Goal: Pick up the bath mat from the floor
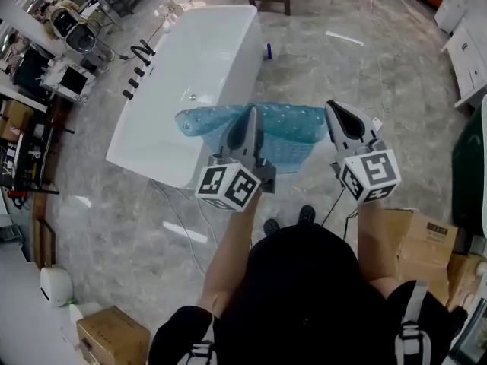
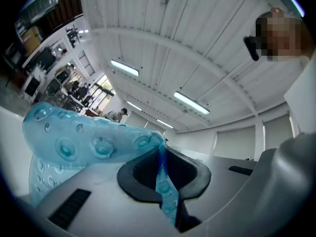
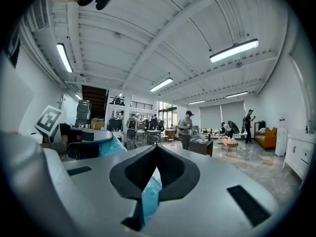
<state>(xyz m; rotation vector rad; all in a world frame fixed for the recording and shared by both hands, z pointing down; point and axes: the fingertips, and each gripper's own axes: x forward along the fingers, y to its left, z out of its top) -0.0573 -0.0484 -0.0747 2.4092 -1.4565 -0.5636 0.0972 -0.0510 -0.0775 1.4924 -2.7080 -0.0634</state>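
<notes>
Two grips confirmed: your left claw [image 1: 251,114] and right claw [image 1: 335,108] each clamp the edge of the bath mat [image 1: 293,130]. You hold them raised side by side, tips forward; the mat hangs beside the bathtub [image 1: 190,74].

Big open hall, part showroom, part lab/workshop. Home props are staged on a glossy marble-look floor [image 1: 342,67]: a freestanding white bathtub [image 1: 190,74], white cabinets [image 1: 468,52], an orange sofa [image 3: 268,137] w/ a low table nearby. The rest is industrial: white ribbed ceiling [image 3: 163,38], strip lights [image 3: 234,50], a staircase [image 3: 94,100], benches w/ monitors [image 1: 72,78] & equipment, cardboard boxes [image 1: 114,334] (stacked at the edges). Several people [image 3: 186,129] stand around in the bkgd.
</notes>
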